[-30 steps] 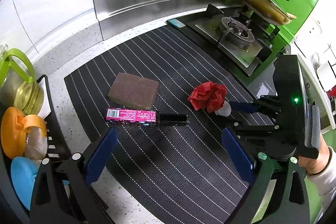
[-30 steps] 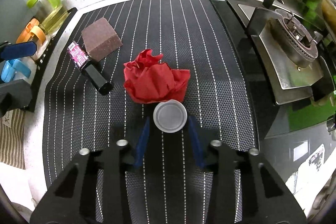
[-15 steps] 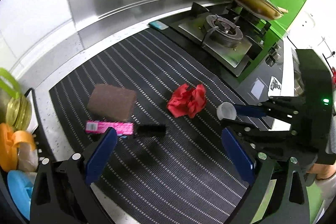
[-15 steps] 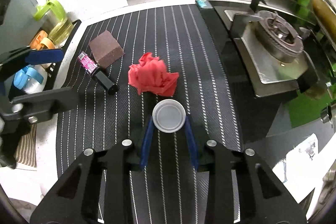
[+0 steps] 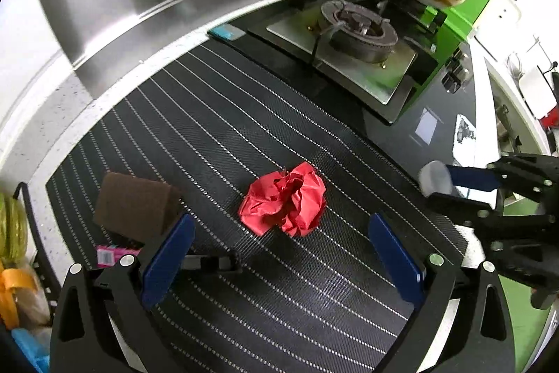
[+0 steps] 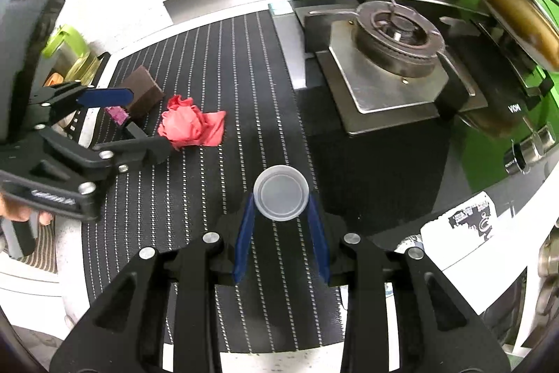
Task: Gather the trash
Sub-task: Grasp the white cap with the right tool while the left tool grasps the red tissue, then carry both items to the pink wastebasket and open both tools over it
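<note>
A: While the right gripper (image 6: 281, 201) is clamped on that small translucent plastic cup (image 6: 281, 192), which it holds clear above the black woven mat with white pinstripes (image 6: 216, 65), what about the other tongs?

B: The left gripper (image 5: 281, 249) stands wide apart with nothing between its blue pads (image 5: 167, 259). It hangs over the mat, and the crumpled ball of red paper (image 5: 283, 199) lies just ahead of it, near the middle of the gap.

A: So that ball is the next piece of trash, I'd guess. How will it handle?

B: Very light and soft, I'd judge. It should crush under the pads rather than slip, so a squeeze across its thick middle looks safest. Pinch a loose flap at the edge and it may unfold or tear.

A: And the cup?

B: Thin-walled and light, a bit slick. The pads press on its sides just below the rim, and the mouth faces the right wrist camera. Too hard a squeeze could buckle it, I think.

A: Anything crowding the paper?

B: A brown block-shaped sponge (image 5: 134, 207) and a pink-labelled dark tube (image 5: 111, 255) lie to its left, apart from it. The gas burner on its steel plate (image 5: 356, 30) is well off, beyond the mat. I see no bin in either view.
</note>
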A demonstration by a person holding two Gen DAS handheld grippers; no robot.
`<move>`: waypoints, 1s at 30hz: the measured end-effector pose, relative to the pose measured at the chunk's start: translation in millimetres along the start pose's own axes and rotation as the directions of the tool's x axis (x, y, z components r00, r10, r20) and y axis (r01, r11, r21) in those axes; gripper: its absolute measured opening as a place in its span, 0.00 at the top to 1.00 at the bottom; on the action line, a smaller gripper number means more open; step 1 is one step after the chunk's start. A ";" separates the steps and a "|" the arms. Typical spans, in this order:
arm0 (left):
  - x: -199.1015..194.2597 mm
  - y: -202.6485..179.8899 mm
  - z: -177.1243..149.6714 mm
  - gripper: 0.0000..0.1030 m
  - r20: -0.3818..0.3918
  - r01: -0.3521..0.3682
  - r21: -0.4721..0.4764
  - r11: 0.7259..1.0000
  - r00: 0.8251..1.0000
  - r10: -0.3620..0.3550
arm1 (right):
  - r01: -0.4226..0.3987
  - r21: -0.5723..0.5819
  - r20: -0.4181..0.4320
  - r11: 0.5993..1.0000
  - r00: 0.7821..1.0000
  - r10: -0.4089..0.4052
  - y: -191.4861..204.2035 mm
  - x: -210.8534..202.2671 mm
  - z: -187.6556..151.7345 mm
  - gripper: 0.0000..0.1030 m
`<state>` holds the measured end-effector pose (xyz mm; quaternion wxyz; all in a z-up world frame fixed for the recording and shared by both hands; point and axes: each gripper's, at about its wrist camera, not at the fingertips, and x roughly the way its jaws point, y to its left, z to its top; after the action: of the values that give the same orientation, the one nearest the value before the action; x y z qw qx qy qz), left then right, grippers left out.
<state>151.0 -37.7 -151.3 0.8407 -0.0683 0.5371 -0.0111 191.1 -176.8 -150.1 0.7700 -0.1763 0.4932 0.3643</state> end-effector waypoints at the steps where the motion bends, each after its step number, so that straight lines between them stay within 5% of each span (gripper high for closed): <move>1: 4.2 -0.1 0.5 0.07 -0.008 -0.003 0.002 1.000 1.000 0.003 | -0.001 0.004 0.001 1.000 1.000 0.001 -2.8 -0.3 -0.8 0.70; 9: 26.5 0.6 5.6 0.09 -0.028 -0.003 0.007 1.000 1.000 0.003 | -0.010 0.023 -0.001 1.000 1.000 0.010 -19.3 1.1 -2.3 0.70; 15: 36.1 1.3 6.5 0.46 -0.062 0.005 0.015 1.000 0.998 -0.004 | -0.020 0.027 0.006 0.999 1.000 0.020 -21.2 1.2 1.9 0.70; 19: 34.0 1.1 6.9 0.59 -0.052 0.018 0.022 1.000 0.999 -0.016 | -0.028 0.034 0.015 0.999 1.000 0.027 -19.9 0.4 3.7 0.70; 30: -13.6 -22.6 0.8 0.64 0.016 0.047 0.106 0.993 0.999 -0.049 | -0.001 0.097 0.065 0.995 0.998 -0.005 -7.0 -37.8 -14.3 0.70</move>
<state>147.3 -58.7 -135.8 0.8476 -0.0367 0.5261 -0.0588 177.9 -205.2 -123.7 0.7936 -0.1275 0.4849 0.3448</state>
